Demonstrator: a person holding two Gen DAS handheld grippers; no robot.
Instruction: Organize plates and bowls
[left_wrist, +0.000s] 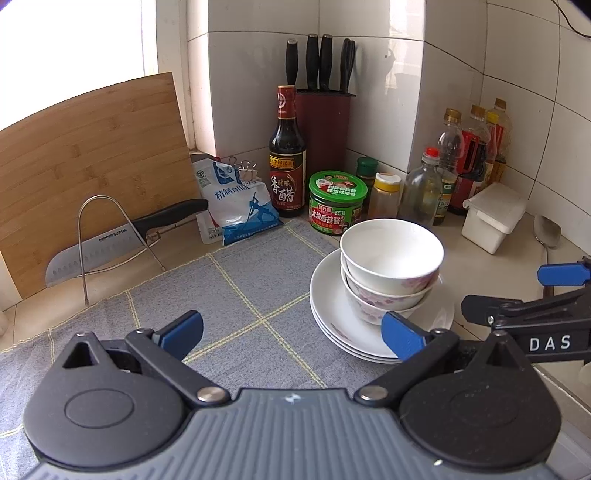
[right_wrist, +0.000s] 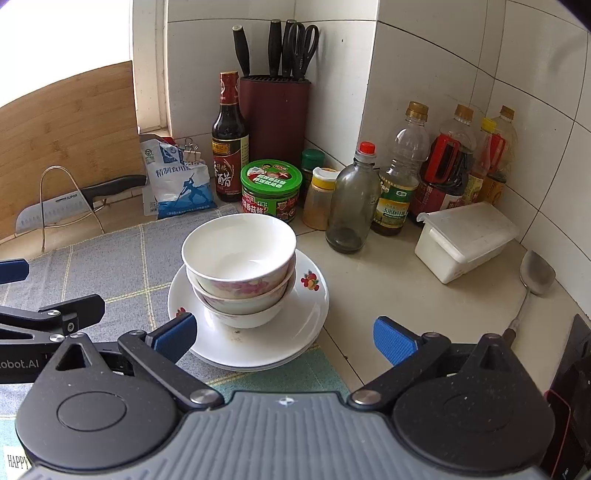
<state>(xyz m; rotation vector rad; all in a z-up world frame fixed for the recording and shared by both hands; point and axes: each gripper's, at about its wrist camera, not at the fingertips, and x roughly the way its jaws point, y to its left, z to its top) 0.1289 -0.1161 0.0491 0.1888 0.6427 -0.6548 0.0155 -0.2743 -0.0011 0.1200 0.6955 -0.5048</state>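
**Stack looks done, but watch that overhang and the clutter around it**

Going left to right: there's a knife (left_wrist: 122, 243) propped in a wire rack (left_wrist: 110, 236) at the far left, blade out toward the grey mat (left_wrist: 229, 295). If you swing your left tool (left_wrist: 291, 332) back that way carelessly, that's the thing you'd clip. The left tool is spread wide with nothing in it, hanging over the mat.

Middle: the bowls (right_wrist: 240, 273) are nested three deep on the stacked plates (right_wrist: 288, 332), sitting half on the mat, half on the bare bench (right_wrist: 388, 295). That edge could make the pile rock, I reckon. The top bowl sits a bit crooked too, so any nudge might slide it.

Your right tool (right_wrist: 284, 336) is also wide and empty, with one pad right next to the plate rim. Pull away straight, not sideways.

Right side: the glass bottle (right_wrist: 351, 199) and oil bottles (right_wrist: 436, 173) stand near the stack, so pushing the plates that way risks toppling them.
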